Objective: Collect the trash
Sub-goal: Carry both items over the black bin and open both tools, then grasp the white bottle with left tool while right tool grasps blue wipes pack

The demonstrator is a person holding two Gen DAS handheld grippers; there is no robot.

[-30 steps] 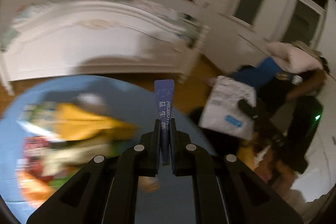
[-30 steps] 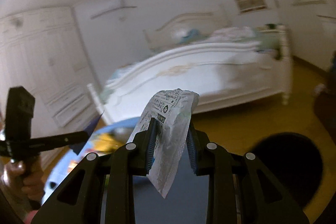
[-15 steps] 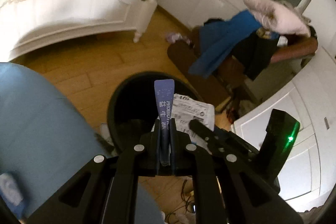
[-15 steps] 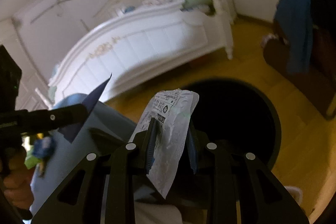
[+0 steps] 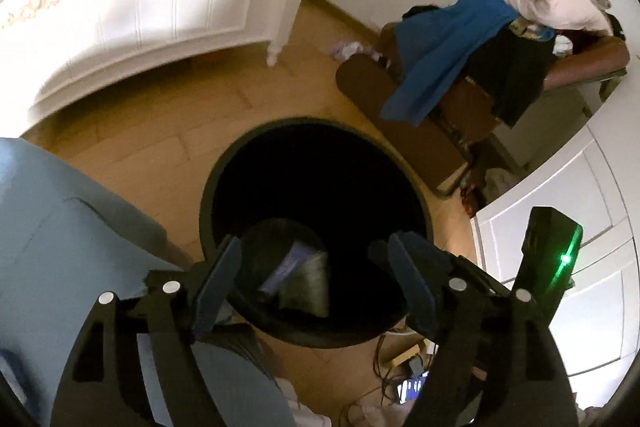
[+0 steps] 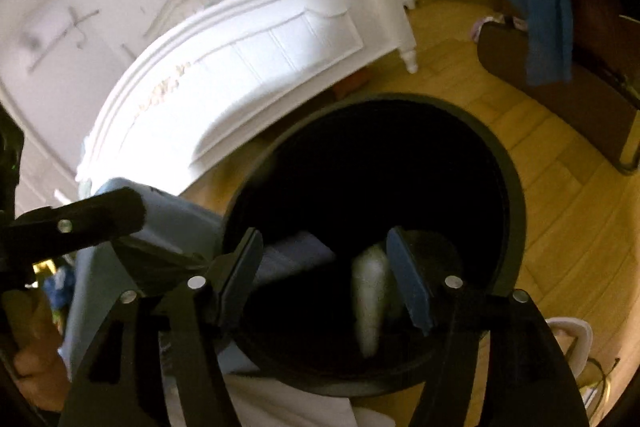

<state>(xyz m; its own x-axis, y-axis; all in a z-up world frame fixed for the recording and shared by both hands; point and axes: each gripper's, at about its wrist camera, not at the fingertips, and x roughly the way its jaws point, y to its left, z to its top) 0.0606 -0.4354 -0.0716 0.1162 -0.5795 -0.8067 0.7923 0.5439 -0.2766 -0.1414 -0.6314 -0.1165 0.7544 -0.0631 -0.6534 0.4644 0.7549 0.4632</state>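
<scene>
a round black trash bin [image 5: 208, 203] stands open on the wooden floor, near the white bed. in the left wrist view a dark blue sachet [image 5: 290, 265] shows blurred inside it, tilted, beside a blurred grey piece. in the right wrist view a white wrapper [image 6: 370, 303] shows blurred and upright within the bin's mouth, toward its near right side, with a blue-grey piece to its left.

Both wrist views above bin [image 5: 316, 163]

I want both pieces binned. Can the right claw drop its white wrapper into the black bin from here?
Probably yes: the right claw is opening directly over the bin, and the wrapper already hangs loose inside the rim.
</scene>
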